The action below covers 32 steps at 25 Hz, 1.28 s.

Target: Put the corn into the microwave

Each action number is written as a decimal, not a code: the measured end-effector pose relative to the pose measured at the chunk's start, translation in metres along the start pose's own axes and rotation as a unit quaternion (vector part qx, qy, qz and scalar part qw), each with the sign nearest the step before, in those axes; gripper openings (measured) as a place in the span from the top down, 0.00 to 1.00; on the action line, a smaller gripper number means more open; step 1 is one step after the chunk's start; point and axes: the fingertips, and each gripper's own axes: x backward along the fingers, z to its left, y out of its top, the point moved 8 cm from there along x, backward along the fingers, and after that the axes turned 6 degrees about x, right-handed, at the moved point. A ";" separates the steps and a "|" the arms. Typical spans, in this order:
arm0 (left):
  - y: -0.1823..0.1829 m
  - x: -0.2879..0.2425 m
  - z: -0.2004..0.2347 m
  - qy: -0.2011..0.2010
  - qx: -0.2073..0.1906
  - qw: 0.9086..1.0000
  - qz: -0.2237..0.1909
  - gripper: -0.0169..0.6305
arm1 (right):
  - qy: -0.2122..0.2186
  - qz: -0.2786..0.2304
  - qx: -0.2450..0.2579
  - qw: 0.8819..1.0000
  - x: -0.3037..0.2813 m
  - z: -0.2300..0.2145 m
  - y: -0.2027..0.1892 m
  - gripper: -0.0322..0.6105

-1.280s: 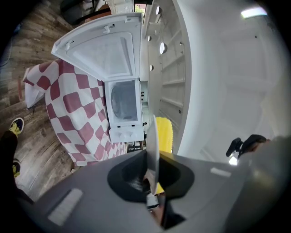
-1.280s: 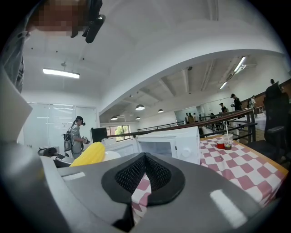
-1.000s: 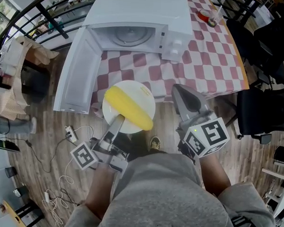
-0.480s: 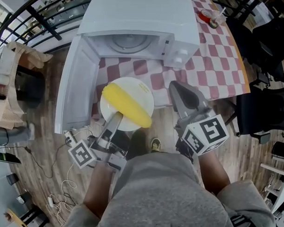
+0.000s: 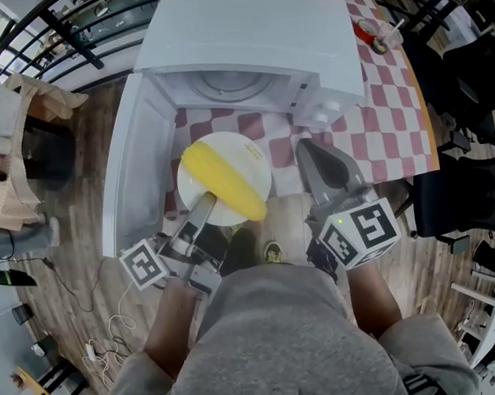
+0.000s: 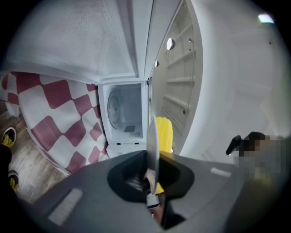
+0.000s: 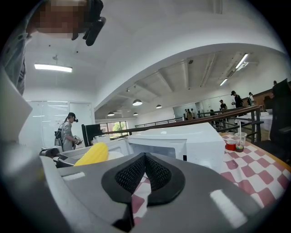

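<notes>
**Head view.** The left tool [image 5: 203,206] is closed narrow on the near rim of a white plate [image 5: 250,156]. The corn [image 5: 222,182] lies loose across this plate. The plate is in the air, just in front of the open microwave [image 5: 253,39] and not yet inside it. The door [image 5: 139,164] stands open at the left. The right tool [image 5: 311,154] is just beside the plate, over the edge of the bench [image 5: 389,100] with the checked cloth.

**Left gripper view.** The plate shows on edge, pinched between the 2 jaws, with the corn behind it. The cavity and its turntable [image 6: 113,107] are straight ahead, so the aim looks good.

**Right gripper view.** The 2 jaws meet and nothing is between them, so this tool is empty. The corn is at the left, the microwave front is ahead, and a cup [image 7: 239,141] stands far away on the bench.

**How to do the step well, in my judgement.** Only 1 tool carries the plate, and only by the rim, so the plate should be kept flat or the round corn may roll off. It is better to enter through the middle of the opening, away from the door and the upper edge. The plate should sit fully on the turntable before the grip is released. The right tool should stay out of the way.
</notes>
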 end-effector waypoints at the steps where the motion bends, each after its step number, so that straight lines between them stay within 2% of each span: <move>1: 0.003 -0.001 0.000 0.000 0.000 1.000 0.000 0.93 | 0.000 0.001 -0.001 1.000 -0.003 0.000 0.001 0.95; 17: 0.038 0.002 0.004 0.001 0.020 1.000 -0.015 0.93 | 0.011 0.010 0.003 1.000 -0.041 0.010 0.006 0.95; 32: 0.062 -0.005 0.006 0.005 0.011 1.000 0.006 0.93 | -0.019 0.014 0.007 1.000 -0.056 0.017 0.012 0.95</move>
